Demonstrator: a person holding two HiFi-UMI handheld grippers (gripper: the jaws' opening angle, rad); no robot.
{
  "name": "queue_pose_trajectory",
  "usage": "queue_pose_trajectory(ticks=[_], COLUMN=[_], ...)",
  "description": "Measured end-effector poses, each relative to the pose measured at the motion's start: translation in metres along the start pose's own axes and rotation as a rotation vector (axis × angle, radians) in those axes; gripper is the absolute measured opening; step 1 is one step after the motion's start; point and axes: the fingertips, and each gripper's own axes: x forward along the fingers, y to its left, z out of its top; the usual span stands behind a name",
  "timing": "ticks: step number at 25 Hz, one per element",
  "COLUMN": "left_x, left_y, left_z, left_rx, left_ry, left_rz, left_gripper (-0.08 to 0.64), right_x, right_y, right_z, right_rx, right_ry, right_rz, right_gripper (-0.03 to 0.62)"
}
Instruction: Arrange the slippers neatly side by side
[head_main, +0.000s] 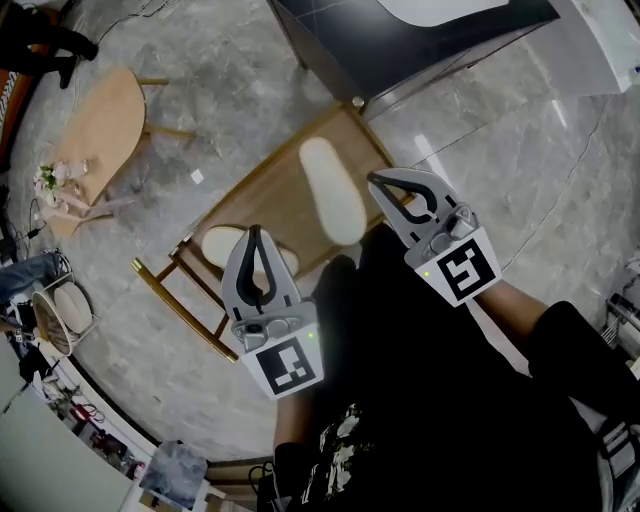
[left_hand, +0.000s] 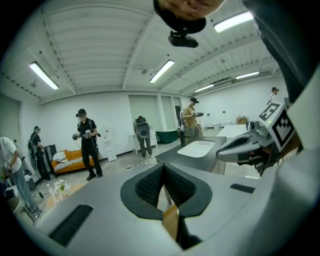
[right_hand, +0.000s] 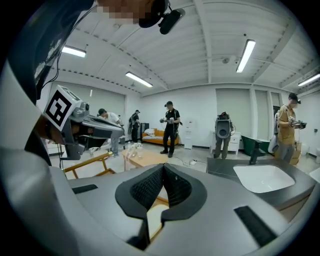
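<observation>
While the person is holding both tools out over the floor, the left gripper (head_main: 258, 240) is sitting at the lower centre of the head view and the right gripper (head_main: 385, 183) is sitting right of centre, each pointing toward the upper left. One white slipper (head_main: 333, 190) is lying on the wooden rack (head_main: 262, 180), between the two grippers in the frame. The second slipper (head_main: 222, 243) is lying at the rack's lower left, partly covered by the left gripper. Both pairs of jaws are pressing fully together, gripping nothing and touching neither slipper.
</observation>
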Motion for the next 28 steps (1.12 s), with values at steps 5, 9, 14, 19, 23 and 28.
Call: queue_pose_trajectory(ticks=[5,9,14,19,23,28], left_x=[-0.001,-0.002,-0.006,-0.007,-0.007,0.006], left_y=[-0.005,-0.012,-0.019,-0.018,-0.03,-0.046], left_z=[-0.011,-0.022,-0.042,-0.069,-0.091,-0.12], left_rx=[-0.051,-0.064,-0.102,-0.1,-0.099,-0.127], left_ry=[0.031,0.051,0.095,0.172,0.242,0.293], left_rz=[0.078,0.126,0.134,0.157,0.115,0.039], left_gripper=[0.003,0.003,0.003,0.003,0.003,0.003], right_x=[0.014,0.021,0.028,0.038,0.037,0.039], right_y=[0.001,0.008,0.02,0.023,0.028,0.029], right_z=[-0.005,-0.016,-0.031,-0.055,-0.074,-0.09], right_rx=[-0.037,-0.046,-0.069,-0.058,-0.068,-0.131], right_ry=[0.01,0.033,0.041,0.077,0.104,0.128], right_rz=[0.114,0.203,0.321,0.346,0.357,0.38], right_gripper=[-0.002,-0.002,-0.002,-0.002,-0.002,0.0])
